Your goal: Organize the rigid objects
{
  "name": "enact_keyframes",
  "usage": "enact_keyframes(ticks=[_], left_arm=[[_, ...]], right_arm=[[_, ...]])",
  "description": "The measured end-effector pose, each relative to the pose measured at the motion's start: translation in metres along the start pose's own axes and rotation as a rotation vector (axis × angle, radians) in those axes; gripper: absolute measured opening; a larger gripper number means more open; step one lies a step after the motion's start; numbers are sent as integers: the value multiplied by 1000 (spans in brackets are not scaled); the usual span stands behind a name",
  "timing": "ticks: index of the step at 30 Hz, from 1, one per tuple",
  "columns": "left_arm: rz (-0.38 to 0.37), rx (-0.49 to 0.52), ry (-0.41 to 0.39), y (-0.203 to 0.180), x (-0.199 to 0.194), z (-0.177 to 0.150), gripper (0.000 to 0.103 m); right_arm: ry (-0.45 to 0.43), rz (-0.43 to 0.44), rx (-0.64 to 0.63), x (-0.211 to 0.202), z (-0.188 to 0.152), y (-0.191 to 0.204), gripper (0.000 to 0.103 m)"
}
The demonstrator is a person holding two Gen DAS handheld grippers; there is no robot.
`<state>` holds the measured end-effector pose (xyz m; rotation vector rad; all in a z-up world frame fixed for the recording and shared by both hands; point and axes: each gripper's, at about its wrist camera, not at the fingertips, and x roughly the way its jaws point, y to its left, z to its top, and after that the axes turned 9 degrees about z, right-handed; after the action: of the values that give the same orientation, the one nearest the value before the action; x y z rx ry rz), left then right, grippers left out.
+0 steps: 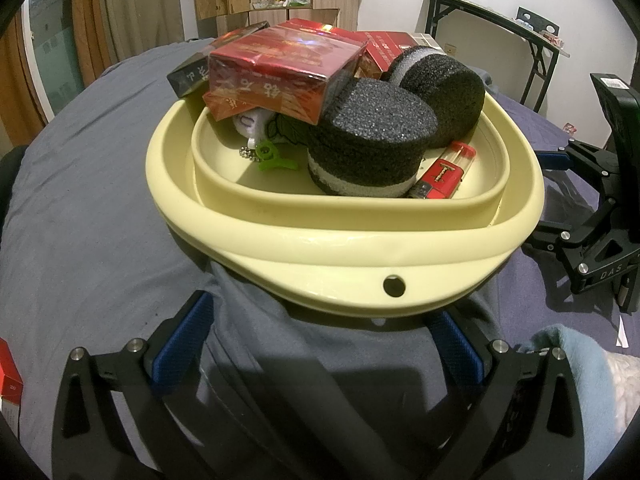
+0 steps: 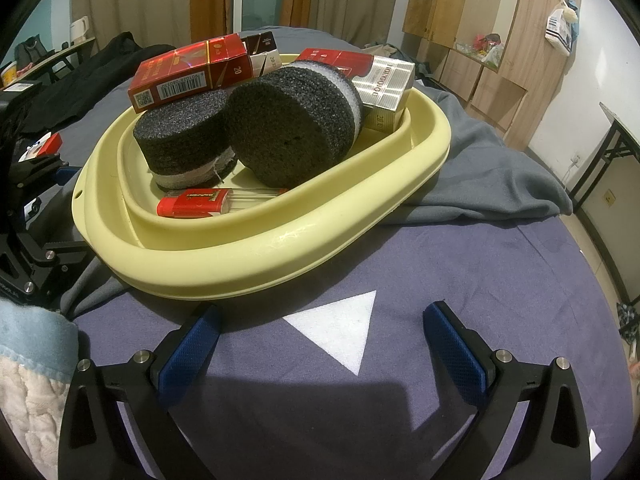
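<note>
A cream plastic basin [image 1: 360, 236] [image 2: 240, 256] sits on a grey-blue bed cover. Inside it are two black foam cylinders [image 1: 376, 132] [image 1: 444, 88], stacked red cigarette packs [image 1: 280, 68], a black pack [image 1: 188, 76], a red lighter [image 1: 444, 172] and a green clip [image 1: 272, 158]. The right wrist view adds a red pack [image 2: 188, 72] lying on a foam cylinder [image 2: 184, 136] and a silver pack [image 2: 384, 84] at the far rim. My left gripper [image 1: 320, 316] is open, its fingers reaching under the near rim. My right gripper [image 2: 324, 312] is open and empty, just short of the basin.
A grey cloth [image 2: 480, 168] lies bunched under and behind the basin. Loose red packs lie on the bed [image 1: 10, 380] [image 2: 50, 144]. A white triangle [image 2: 340, 328] marks the cover. A pale blue towel [image 2: 32, 332] is near me. A folding table [image 1: 480, 12] and wooden cabinets [image 2: 480, 20] stand behind.
</note>
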<state>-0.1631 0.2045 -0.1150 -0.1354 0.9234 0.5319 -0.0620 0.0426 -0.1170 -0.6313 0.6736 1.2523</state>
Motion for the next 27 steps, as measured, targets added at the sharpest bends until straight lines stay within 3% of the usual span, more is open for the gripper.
enact_keyframes(ticks=[27], left_arm=[[1, 1, 0, -1, 3, 1, 103]], right_arm=[[0, 3, 3, 1, 0, -1, 103]])
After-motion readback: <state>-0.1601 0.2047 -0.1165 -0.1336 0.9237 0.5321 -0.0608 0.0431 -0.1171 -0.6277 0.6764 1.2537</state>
